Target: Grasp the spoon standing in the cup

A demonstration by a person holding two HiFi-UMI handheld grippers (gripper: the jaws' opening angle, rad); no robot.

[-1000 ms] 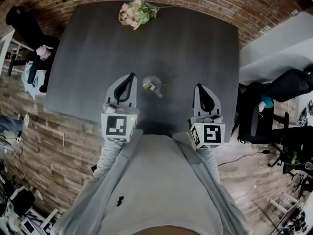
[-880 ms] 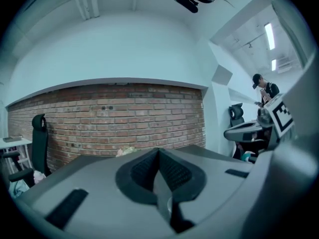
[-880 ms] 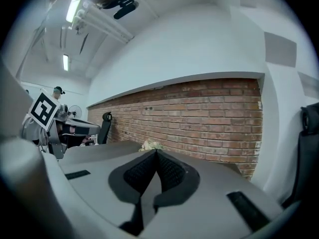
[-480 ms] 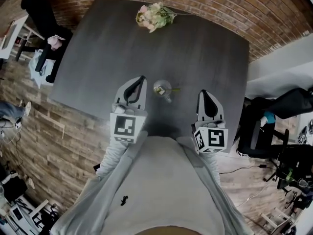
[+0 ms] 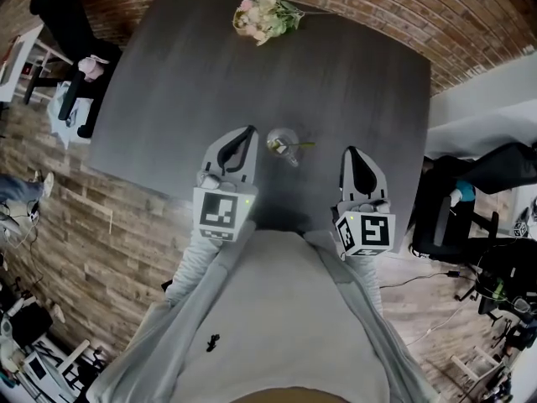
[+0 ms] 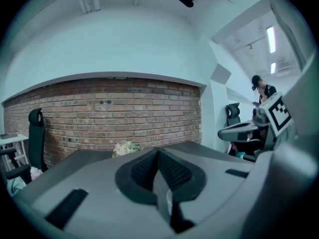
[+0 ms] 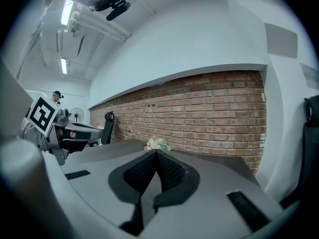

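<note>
Beside the closed left gripper (image 5: 249, 131), a spoon (image 5: 296, 146) stands in the cup (image 5: 278, 138).

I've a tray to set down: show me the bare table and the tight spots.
Bare: the table left of the bouquet and left tool, its right side past the right tool, and the middle between bouquet and cup. Tight: the near edge, where the cup stands between both tools.

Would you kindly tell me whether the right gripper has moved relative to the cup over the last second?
Yes, slightly. In the head view the right gripper has shifted left, toward the cup and away from the right edge of the table.
</note>
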